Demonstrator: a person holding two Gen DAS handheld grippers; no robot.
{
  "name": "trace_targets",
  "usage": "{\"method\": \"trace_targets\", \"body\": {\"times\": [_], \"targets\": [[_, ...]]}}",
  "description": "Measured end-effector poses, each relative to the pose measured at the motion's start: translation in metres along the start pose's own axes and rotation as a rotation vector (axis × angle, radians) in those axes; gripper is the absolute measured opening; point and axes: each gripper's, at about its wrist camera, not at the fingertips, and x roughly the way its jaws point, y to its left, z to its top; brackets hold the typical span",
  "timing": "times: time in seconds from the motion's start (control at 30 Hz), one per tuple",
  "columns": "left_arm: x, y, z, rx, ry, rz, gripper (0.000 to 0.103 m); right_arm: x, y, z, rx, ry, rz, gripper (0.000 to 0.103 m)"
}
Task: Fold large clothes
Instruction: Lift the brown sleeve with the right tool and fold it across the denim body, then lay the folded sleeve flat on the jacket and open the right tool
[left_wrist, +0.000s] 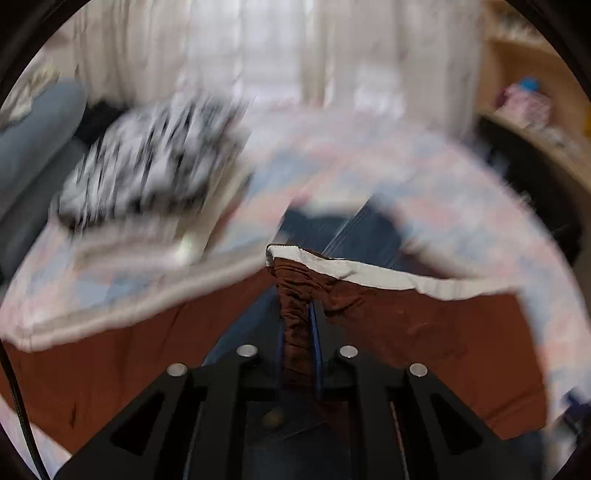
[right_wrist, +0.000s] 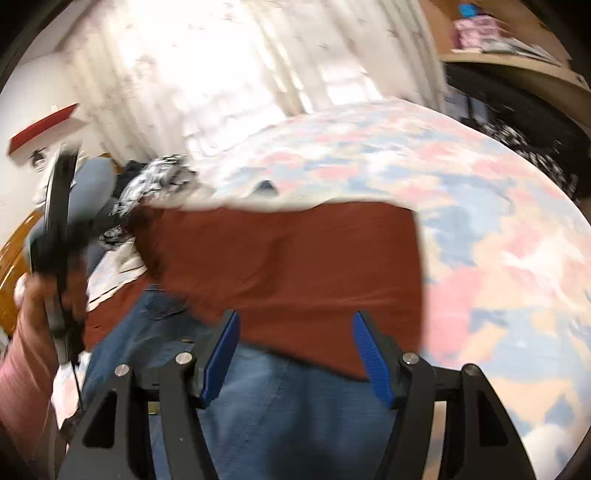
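A rust-brown garment with a white hem (left_wrist: 424, 325) lies spread over blue jeans (left_wrist: 369, 225) on the bed. My left gripper (left_wrist: 301, 325) is shut on a bunched fold of the brown garment and holds its corner up. In the right wrist view the brown garment (right_wrist: 288, 266) lies flat across the blue jeans (right_wrist: 280, 406). My right gripper (right_wrist: 295, 350) is open, its blue pads (right_wrist: 221, 358) spread just above the garment's near edge and the jeans. The left gripper (right_wrist: 59, 229) and the hand holding it show at the left, blurred.
The bed cover (right_wrist: 480, 221) is pastel pink, blue and peach. A black-and-white patterned cloth (left_wrist: 147, 166) lies at the bed's far left, beside a grey-blue cushion (left_wrist: 33, 140). Light curtains (right_wrist: 221, 74) hang behind. A wooden shelf (left_wrist: 535, 92) stands at the right.
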Motion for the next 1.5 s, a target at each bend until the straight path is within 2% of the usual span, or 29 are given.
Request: {"method": "trace_targets", "body": {"times": [0.03,0.1,0.17,0.23,0.27,0.3,0.33,0.47,0.57,0.6,0.63,0.7,0.77,0.8,0.83,0.87,0.93,1.0,1.07,1.13,1.23,1.3,1.33,1.37,1.5], "targets": [[0.02,0.01,-0.012,-0.007,0.073,-0.001,0.015,0.004,-0.008,0.0,0.021,0.021,-0.024,0.064],[0.044,0.025,-0.03,-0.033,0.166,-0.009,0.028,0.014,-0.024,0.001,0.068,0.068,-0.035,0.064],[0.047,0.037,-0.036,-0.076,0.169,-0.08,0.035,0.024,-0.037,0.003,0.116,0.112,-0.025,0.064],[0.044,0.048,-0.032,-0.124,0.168,-0.185,0.054,0.034,-0.053,0.01,0.16,0.16,-0.004,0.064],[0.042,0.053,-0.027,-0.146,0.159,-0.212,0.069,0.038,-0.057,0.016,0.171,0.176,0.004,0.064],[0.04,0.057,-0.025,-0.158,0.143,-0.218,0.077,0.042,-0.059,0.02,0.181,0.187,0.011,0.064],[0.039,0.059,-0.022,-0.162,0.13,-0.218,0.077,0.045,-0.062,0.024,0.192,0.194,0.021,0.064],[0.049,0.072,-0.003,-0.185,0.155,-0.235,0.077,0.072,-0.079,0.045,0.221,0.214,0.046,0.07],[0.062,0.076,-0.006,-0.199,0.174,-0.225,0.077,0.106,-0.095,0.065,0.255,0.246,0.046,0.07],[0.064,0.07,-0.008,-0.196,0.176,-0.218,0.074,0.114,-0.099,0.068,0.266,0.251,0.044,0.07],[0.067,0.068,-0.007,-0.19,0.173,-0.211,0.07,0.124,-0.105,0.074,0.281,0.253,0.037,0.07],[0.071,0.063,-0.005,-0.165,0.172,-0.184,0.041,0.14,-0.111,0.081,0.295,0.249,0.04,0.07],[0.08,0.055,0.0,-0.137,0.204,-0.189,0.025,0.152,-0.115,0.085,0.313,0.253,0.046,0.069],[0.079,0.052,0.002,-0.127,0.193,-0.161,0.024,0.158,-0.115,0.087,0.312,0.256,0.054,0.048],[0.076,0.047,0.004,-0.107,0.16,-0.139,0.023,0.16,-0.112,0.09,0.281,0.252,0.041,0.013],[0.07,0.042,0.007,-0.082,0.117,-0.12,0.022,0.16,-0.108,0.094,0.243,0.254,0.023,0.004],[0.065,0.037,0.008,-0.054,0.074,-0.096,0.022,0.15,-0.1,0.102,0.178,0.188,-0.013,0.004],[0.072,0.033,0.005,-0.041,0.091,-0.066,0.022,0.146,-0.098,0.106,0.15,0.133,-0.032,0.004],[0.081,0.031,-0.001,-0.039,0.138,-0.046,0.024,0.16,-0.103,0.099,0.143,0.18,-0.069,0.005],[0.078,0.03,-0.001,-0.043,0.135,-0.048,0.024,0.17,-0.107,0.091,0.154,0.231,-0.08,0.009],[0.067,0.036,-0.002,-0.054,0.162,-0.089,0.032,0.15,-0.112,0.088,0.219,0.261,-0.049,0.024],[0.06,0.038,-0.006,-0.042,0.162,-0.104,0.033,0.131,-0.111,0.079,0.24,0.278,-0.013,0.054],[0.058,0.039,-0.009,-0.034,0.162,-0.106,0.034,0.117,-0.111,0.071,0.242,0.279,0.004,0.059],[0.056,0.039,-0.012,-0.027,0.166,-0.107,0.034,0.11,-0.109,0.065,0.24,0.279,0.01,0.062],[0.054,0.032,-0.027,0.009,0.158,-0.088,0.034,0.076,-0.099,0.027,0.23,0.309,0.031,0.062]]}}
